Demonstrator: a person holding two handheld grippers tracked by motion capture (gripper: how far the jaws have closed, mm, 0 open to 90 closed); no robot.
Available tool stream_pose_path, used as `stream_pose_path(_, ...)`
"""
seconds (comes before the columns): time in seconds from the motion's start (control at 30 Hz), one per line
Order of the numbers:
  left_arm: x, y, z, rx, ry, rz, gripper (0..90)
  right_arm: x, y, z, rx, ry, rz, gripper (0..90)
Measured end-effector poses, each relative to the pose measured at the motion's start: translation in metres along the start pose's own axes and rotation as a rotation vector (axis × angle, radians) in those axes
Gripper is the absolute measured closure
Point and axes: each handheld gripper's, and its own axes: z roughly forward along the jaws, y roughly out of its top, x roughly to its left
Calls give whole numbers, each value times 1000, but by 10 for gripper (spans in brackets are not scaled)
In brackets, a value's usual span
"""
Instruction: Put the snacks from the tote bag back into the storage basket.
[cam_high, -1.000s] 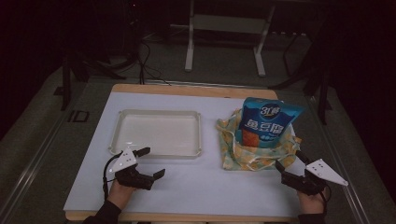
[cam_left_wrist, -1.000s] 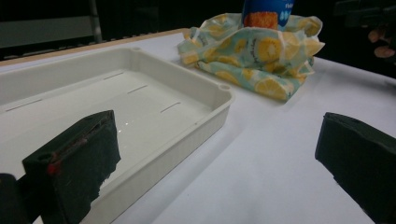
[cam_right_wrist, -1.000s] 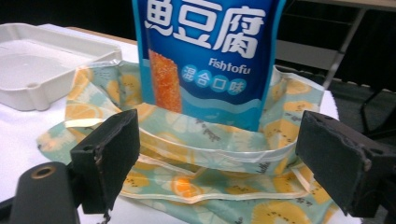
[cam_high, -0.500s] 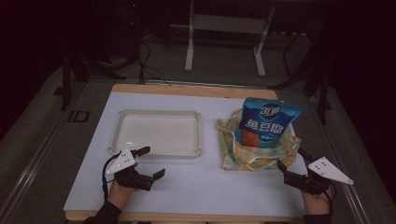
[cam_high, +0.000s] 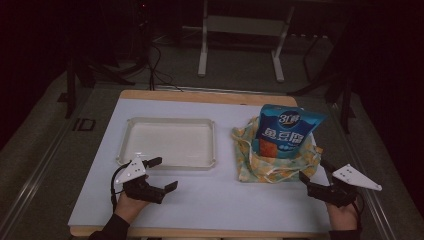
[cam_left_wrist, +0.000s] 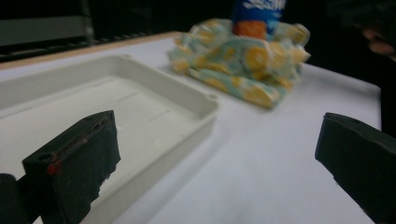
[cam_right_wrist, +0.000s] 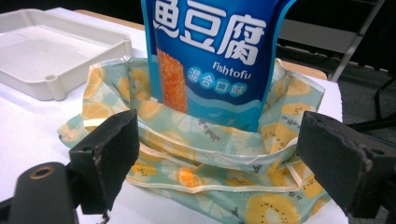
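Both pairs of jaws stood wide apart and held nothing. Seen from the high view, the left gripper lay low over the white table at its near left, just in front of the near rim of the white tray, with its two black jaws spread and pointing right and a little away from the person. One jaw reached close to the tray's near edge; whether it touched could not be told. The left hand came in from the bottom edge, wrist straight, a dark sleeve showing behind it. In the left gripper view the tray's rounded corner sat between and behind the jaws, and bare table filled the gap.

The right gripper rested at the near right of the table, its jaws aimed left and forward toward the fruit-patterned cloth bag, near it but apart from it. The right hand gripped it from below, close to the table's near edge. In the right gripper view the jaws framed the bag's near side, its mouth slack and open. A blue snack packet marked "Fish tofu" stood upright inside the bag, its top well above the cloth. Bag and packet sat on the right half of the table, just beside the tray's right end.
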Motion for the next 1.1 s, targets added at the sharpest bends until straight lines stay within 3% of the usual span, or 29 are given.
stream_pose_path(0.2,-1,6,2,-17,-57,-11,2,-5,4,0,27,54,-1,132)
stream_pose_path(0.23,0,8,3,-18,-82,-19,2,-6,5,0,32,60,3,132)
stream_pose_path(0.47,-3,22,12,-18,-116,-12,3,-9,12,-2,22,56,-3,132)
stream_pose_path(0.53,-7,28,22,0,-130,8,3,-11,13,-1,23,62,0,132)
stream_pose_path(0.67,-9,35,34,8,-169,3,5,-15,16,0,21,74,6,132)
stream_pose_path(0.83,-12,43,51,35,-187,20,22,-20,20,-1,1,98,13,129)
stream_pose_path(1.1,-13,55,75,50,-201,35,23,-27,24,-1,-3,80,15,129)
